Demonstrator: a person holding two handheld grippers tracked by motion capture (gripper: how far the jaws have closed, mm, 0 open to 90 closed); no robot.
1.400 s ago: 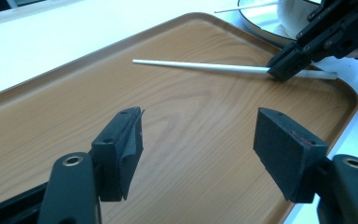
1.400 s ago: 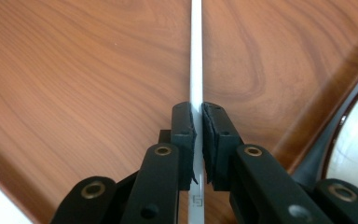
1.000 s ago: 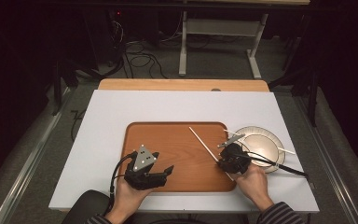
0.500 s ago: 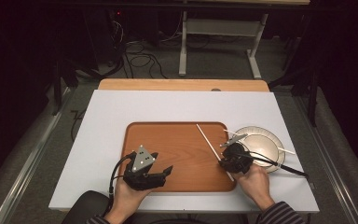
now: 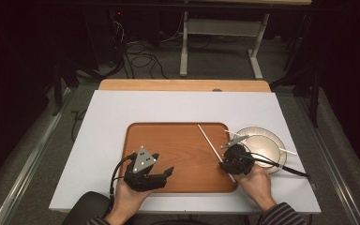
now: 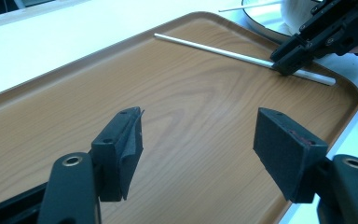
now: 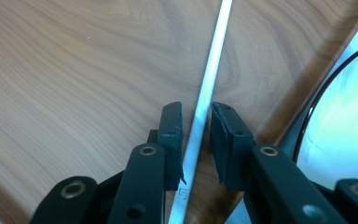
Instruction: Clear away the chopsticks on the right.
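Ana: While the right gripper (image 5: 225, 161) hovers low at the wooden tray's (image 5: 168, 154) four o'clock edge, what do its jaws hold?

Ben: Nothing firmly; they've just been opening, slightly parted around the white chopstick (image 7: 209, 79) lying flat on the tray.

Ana: And the left gripper (image 6: 198, 149)?

Ben: At seven o'clock, jaws wide apart, empty above the tray

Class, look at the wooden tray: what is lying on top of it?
One white chopstick lies on the tray near its right edge, between the right gripper's parted jaws, which have just been opening. The left gripper covers part of the tray's front.
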